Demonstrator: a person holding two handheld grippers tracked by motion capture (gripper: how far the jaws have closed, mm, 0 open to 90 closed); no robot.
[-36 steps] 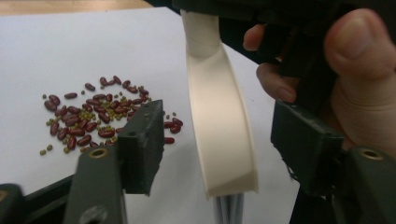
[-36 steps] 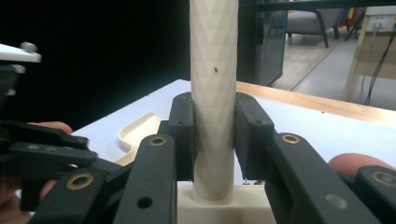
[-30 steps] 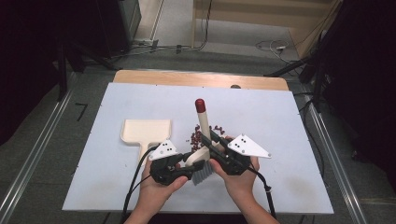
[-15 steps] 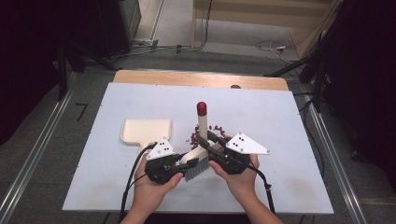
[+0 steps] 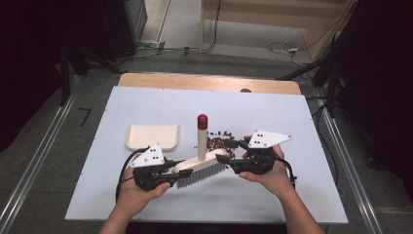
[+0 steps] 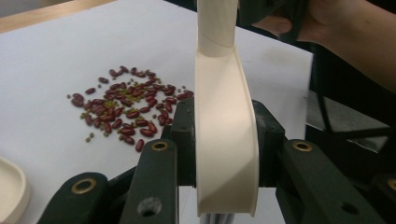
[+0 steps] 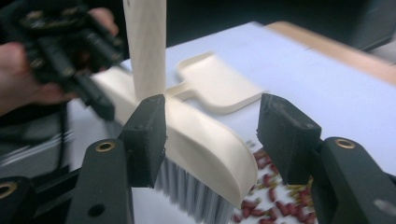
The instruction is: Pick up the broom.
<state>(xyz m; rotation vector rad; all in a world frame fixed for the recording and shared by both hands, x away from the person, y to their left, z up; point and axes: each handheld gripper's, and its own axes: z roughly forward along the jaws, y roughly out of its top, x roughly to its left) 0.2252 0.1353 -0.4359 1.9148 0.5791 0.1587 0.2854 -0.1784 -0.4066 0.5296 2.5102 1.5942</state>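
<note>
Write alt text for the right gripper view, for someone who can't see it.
The right gripper has just been opening its black fingers, with the cream brush between them but the right-hand finger clear of it. Farther off, the left gripper holds the brush's other end, near a cream dustpan, with red beans scattered on the white table.

Dustpan (image 5: 153,137) left, beans (image 5: 220,142) behind brush (image 5: 202,165); elsewhere seemingly open table (image 5: 272,109).

A lab or recording room being suggested, a white table (image 5: 146,105) being set on a grey floor (image 5: 44,146), cables (image 5: 214,44) being trailed behind, black curtains (image 5: 380,73) being hung around.
</note>
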